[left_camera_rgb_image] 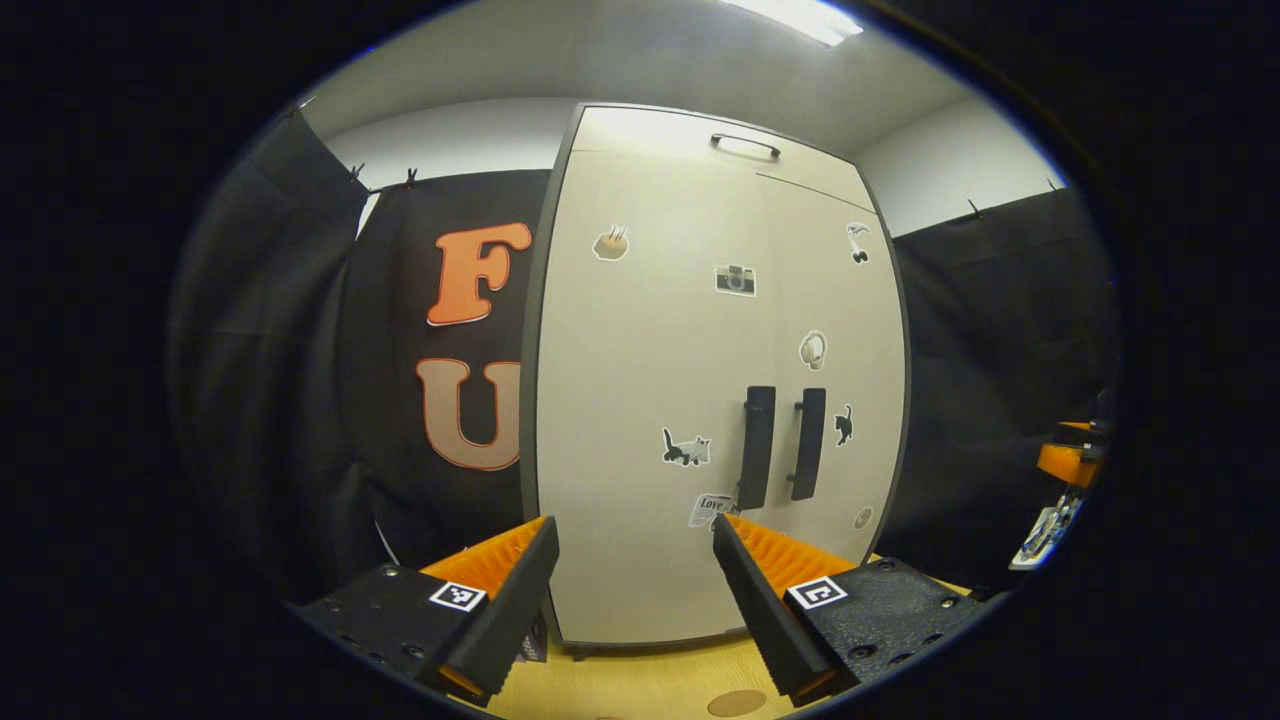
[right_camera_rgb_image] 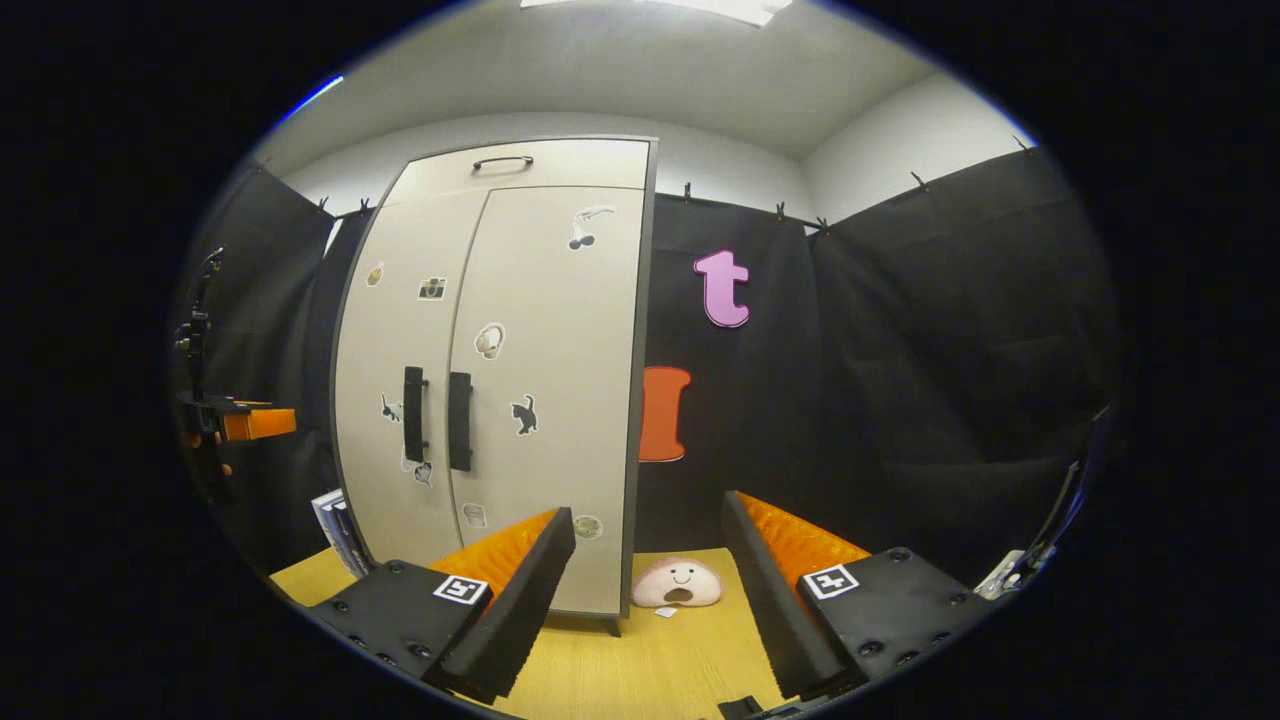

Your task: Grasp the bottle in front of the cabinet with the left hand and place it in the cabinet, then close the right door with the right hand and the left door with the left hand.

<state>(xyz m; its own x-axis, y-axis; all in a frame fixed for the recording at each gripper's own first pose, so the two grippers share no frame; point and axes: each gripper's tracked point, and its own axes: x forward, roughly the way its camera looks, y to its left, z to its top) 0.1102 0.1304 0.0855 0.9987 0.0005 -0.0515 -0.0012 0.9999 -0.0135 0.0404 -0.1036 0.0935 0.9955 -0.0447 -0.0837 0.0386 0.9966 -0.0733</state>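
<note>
Cabinet (left_camera_rgb_image: pixel 650 400) doors closed; grippers apart

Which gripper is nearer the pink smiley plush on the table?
Right. The right gripper faces the pink smiley plush, just ahead; the left gripper faces the cabinet doors.

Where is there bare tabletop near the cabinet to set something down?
Bare wooden tabletop lies in front of the closed cabinet, between both open grippers. It is tighter right of the cabinet, beside the plush toy, and at its left corner by the books.
</note>
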